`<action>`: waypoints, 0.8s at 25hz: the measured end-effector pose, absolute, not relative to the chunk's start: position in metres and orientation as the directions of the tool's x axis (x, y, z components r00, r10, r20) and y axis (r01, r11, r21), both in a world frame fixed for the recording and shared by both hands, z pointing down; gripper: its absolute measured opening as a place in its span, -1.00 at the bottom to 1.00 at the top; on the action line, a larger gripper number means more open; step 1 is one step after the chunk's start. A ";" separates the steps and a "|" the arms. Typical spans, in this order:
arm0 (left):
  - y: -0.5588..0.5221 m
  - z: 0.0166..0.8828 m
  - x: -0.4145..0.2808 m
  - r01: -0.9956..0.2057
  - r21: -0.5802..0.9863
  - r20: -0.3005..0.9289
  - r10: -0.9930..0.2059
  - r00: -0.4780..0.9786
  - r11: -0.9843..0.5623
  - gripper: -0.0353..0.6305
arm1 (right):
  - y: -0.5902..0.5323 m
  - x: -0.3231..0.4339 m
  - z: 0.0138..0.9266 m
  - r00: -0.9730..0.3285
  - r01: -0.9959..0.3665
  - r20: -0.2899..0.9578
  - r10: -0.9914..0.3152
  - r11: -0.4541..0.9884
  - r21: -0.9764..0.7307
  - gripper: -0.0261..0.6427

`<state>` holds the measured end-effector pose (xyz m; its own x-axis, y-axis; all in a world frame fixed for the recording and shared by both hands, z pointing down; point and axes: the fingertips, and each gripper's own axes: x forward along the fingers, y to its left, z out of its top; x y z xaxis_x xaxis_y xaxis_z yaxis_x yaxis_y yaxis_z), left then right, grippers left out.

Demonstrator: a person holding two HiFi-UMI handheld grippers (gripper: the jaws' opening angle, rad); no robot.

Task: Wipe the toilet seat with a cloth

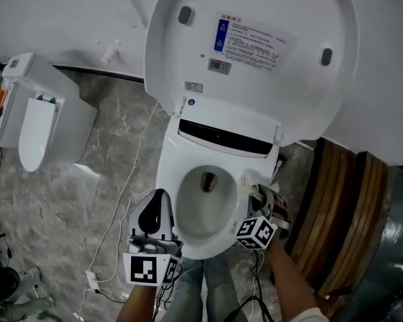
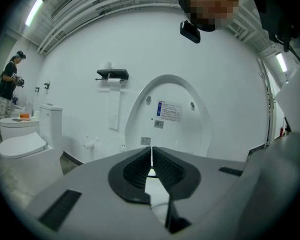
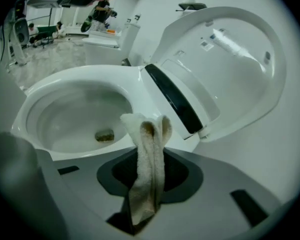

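Observation:
A white toilet stands in the middle of the head view with its lid (image 1: 255, 52) raised and its seat rim (image 1: 171, 180) showing around the bowl. My right gripper (image 1: 258, 198) is at the rim's right side, shut on a folded off-white cloth (image 1: 250, 182). In the right gripper view the cloth (image 3: 145, 184) sticks up from between the closed jaws of the right gripper (image 3: 149, 154), just above the rim (image 3: 65, 79). My left gripper (image 1: 158, 196) hovers by the rim's left front. Its jaws meet with nothing between them (image 2: 151, 159), and it faces the lid (image 2: 170, 114).
A second toilet (image 1: 40, 119) stands on the floor to the left, and a person (image 2: 10, 79) stands beyond it. A white cable (image 1: 121, 206) runs across the marbled floor to a plug (image 1: 93, 280). Curved wooden panels (image 1: 342, 213) lean at the right. A paper holder (image 2: 112, 75) hangs on the wall.

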<state>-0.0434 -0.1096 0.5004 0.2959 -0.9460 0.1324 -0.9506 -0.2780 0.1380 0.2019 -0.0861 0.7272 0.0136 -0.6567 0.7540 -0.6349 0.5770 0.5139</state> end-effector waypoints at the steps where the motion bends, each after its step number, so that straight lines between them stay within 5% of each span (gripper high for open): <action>1: -0.110 0.503 -0.041 -0.952 0.139 0.135 -0.947 0.292 -0.273 -0.84 | -0.087 0.202 0.732 0.018 -0.615 0.763 -0.646 0.594 0.518 -0.62; 20: -0.070 0.502 -0.041 -0.926 0.100 0.145 -0.916 0.374 -0.363 -0.84 | -0.016 0.170 0.757 -0.052 -0.669 0.862 -0.504 0.659 0.345 -0.62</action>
<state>-0.0414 -0.0698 0.5020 0.3743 -0.9160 0.1446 -0.9265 -0.3629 0.0997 0.1701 -0.0163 0.7571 -0.0521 -0.5040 0.8621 -0.6687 0.6588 0.3448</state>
